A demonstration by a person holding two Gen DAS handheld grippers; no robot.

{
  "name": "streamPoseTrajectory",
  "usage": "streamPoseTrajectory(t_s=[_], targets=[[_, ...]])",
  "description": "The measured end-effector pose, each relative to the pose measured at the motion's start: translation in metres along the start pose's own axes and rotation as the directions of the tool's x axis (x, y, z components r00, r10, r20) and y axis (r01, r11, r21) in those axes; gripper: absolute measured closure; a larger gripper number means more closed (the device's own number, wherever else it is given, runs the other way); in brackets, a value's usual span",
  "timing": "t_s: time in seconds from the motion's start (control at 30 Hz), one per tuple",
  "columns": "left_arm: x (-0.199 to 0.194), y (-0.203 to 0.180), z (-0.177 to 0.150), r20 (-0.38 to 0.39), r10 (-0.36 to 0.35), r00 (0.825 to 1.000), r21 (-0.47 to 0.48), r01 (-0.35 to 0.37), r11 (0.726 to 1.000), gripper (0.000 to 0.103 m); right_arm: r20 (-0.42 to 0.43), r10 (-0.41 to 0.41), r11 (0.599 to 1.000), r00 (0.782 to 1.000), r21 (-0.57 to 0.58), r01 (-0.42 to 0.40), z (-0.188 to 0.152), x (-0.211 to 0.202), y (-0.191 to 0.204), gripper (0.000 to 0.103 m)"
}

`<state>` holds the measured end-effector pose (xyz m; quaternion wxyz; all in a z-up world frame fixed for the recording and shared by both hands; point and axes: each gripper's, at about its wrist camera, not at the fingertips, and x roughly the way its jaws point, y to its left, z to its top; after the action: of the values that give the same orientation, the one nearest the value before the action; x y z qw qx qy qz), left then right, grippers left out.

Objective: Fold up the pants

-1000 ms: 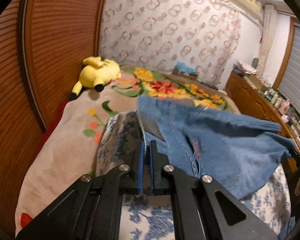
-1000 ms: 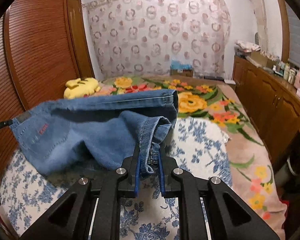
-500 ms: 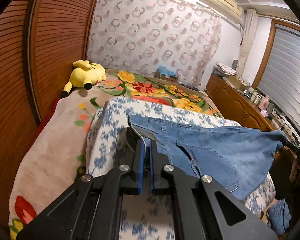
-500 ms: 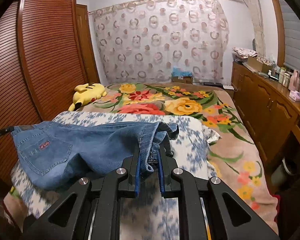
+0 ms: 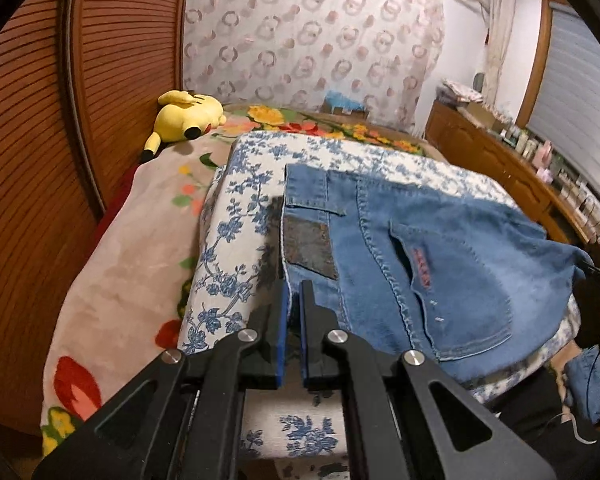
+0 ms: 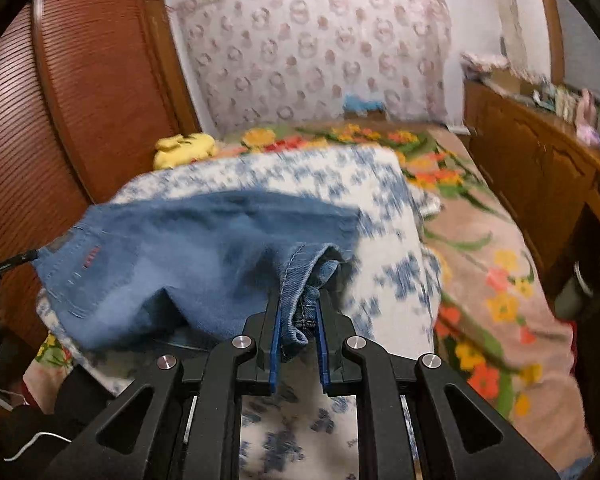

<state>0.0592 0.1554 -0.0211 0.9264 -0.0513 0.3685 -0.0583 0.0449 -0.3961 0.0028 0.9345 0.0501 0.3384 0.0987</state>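
Note:
Blue jeans (image 5: 440, 264) are stretched between my two grippers over a blue-flowered quilt (image 5: 236, 216) on the bed. My left gripper (image 5: 294, 292) is shut on the waistband corner, next to the dark leather patch (image 5: 306, 248); a back pocket with a red tag faces up. In the right wrist view, my right gripper (image 6: 298, 312) is shut on a bunched fold of the jeans (image 6: 204, 256). The cloth sags between the grips and hangs just above the quilt (image 6: 384, 248). The pant legs are hidden.
A yellow plush toy (image 5: 188, 114) lies at the bed's far left by the slatted wooden wardrobe (image 5: 32, 128). A flowered blanket (image 6: 496, 276) covers the bed. A wooden dresser (image 6: 532, 168) with small items runs along the right. A patterned curtain (image 5: 312, 40) hangs behind.
Both grippers have pulled the jeans back and down toward the near end of the quilt. The jeans now hang lower, with the waistband and patch close to the left fingers.

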Motion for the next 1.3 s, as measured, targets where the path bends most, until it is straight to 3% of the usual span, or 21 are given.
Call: streamPoseTrajectory(t_s=[0.23,0.3,0.33,0.47,0.53,0.67,1.03,1.17,1.3], targets=[[-0.001,-0.016,-0.002,0.003,0.059,0.998,0.116,-0.059,0.991,0.097,-0.065,-0.015,1.0,0.998,0.021,0.016,0.004,0.032,-0.013,0.087],[-0.005,-0.019,0.001,0.012,0.074,0.997,0.133,-0.075,0.988,0.089,-0.059,-0.019,1.0,0.998,0.016,0.02,0.007,0.03,-0.011,0.086],[-0.006,-0.021,0.003,0.016,0.076,0.997,0.138,-0.077,0.987,0.079,-0.055,-0.022,1.0,0.998,0.016,0.023,0.008,0.029,-0.01,0.085],[-0.006,-0.038,0.007,0.022,0.041,0.999,0.169,-0.045,0.985,0.056,-0.028,-0.019,1.0,0.999,0.002,0.019,0.007,0.017,0.001,0.085],[0.001,-0.052,0.007,0.006,0.013,1.0,0.19,-0.014,0.982,0.053,-0.01,-0.013,1.0,1.0,-0.004,0.013,0.003,0.01,0.003,0.084],[0.025,-0.082,0.008,-0.034,-0.034,0.999,0.22,0.041,0.975,0.031,0.024,-0.02,1.0,1.0,-0.013,0.02,0.002,0.0,0.007,0.08],[0.086,-0.156,0.0,-0.15,-0.142,0.979,0.277,0.179,0.944,0.03,-0.012,-0.03,1.0,0.999,0.003,0.03,-0.021,0.005,0.005,0.079],[0.088,-0.169,-0.008,-0.119,-0.077,0.99,0.286,0.109,0.952,0.029,-0.026,-0.034,0.999,0.999,-0.008,0.033,-0.019,0.007,0.007,0.079],[0.086,-0.171,-0.012,-0.119,-0.078,0.99,0.247,0.105,0.963,0.029,-0.024,-0.038,0.999,0.999,-0.018,0.037,-0.016,0.006,0.01,0.079]])
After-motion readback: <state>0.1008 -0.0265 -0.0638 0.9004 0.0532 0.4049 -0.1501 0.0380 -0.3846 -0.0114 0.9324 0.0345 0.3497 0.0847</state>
